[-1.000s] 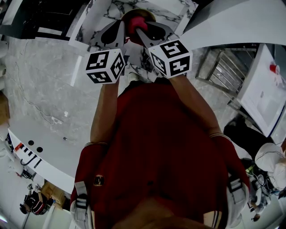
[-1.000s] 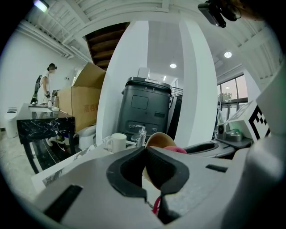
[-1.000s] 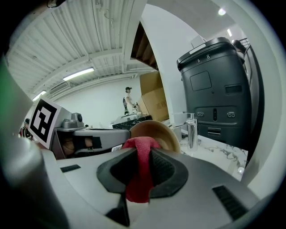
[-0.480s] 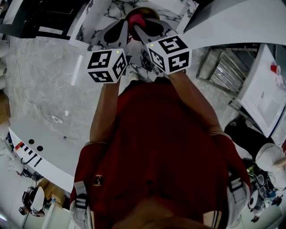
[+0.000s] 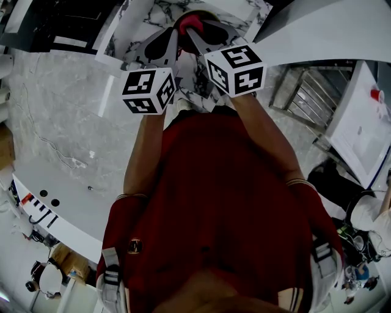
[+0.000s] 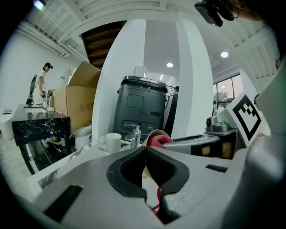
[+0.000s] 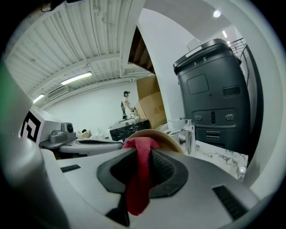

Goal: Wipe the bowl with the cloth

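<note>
Since the earlier frames, the left gripper [image 5: 175, 35] and right gripper [image 5: 189, 35] have edged rightward, and the cloth [image 5: 190, 23] sits slightly farther out. Nearest us, the left jaws are clamped on the bowl [image 6: 152, 133] at its wall. The right jaws pinch the red cloth, which runs lengthwise along them. Its free end touches the bowl's rim straight ahead of the right tips, above the marble counter [image 5: 153, 12].
</note>
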Demonstrator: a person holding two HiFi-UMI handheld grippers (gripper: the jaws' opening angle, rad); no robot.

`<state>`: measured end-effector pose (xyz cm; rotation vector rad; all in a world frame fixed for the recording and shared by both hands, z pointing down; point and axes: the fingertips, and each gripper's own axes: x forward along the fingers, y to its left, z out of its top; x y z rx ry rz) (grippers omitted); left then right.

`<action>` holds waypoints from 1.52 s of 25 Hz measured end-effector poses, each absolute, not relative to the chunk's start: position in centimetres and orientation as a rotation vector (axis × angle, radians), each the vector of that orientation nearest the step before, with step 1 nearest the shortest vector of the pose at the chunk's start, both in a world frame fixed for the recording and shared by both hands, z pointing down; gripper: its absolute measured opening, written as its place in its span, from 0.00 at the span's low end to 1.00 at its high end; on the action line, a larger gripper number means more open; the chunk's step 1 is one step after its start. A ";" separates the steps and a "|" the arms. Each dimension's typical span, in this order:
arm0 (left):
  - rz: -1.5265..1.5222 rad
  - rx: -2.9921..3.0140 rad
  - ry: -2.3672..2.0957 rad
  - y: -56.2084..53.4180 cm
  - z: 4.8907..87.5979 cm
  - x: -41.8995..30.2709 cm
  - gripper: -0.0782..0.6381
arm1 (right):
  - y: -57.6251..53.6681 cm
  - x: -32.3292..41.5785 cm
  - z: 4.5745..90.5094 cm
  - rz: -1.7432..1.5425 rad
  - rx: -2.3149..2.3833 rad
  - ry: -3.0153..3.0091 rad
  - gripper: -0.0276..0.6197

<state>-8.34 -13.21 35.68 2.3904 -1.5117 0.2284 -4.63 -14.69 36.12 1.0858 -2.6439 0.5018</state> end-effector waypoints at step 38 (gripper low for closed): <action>0.207 2.367 -1.547 -13.3 35.7 -9.5 0.13 | -14.1 -2.8 38.1 0.567 1.149 -2.555 0.14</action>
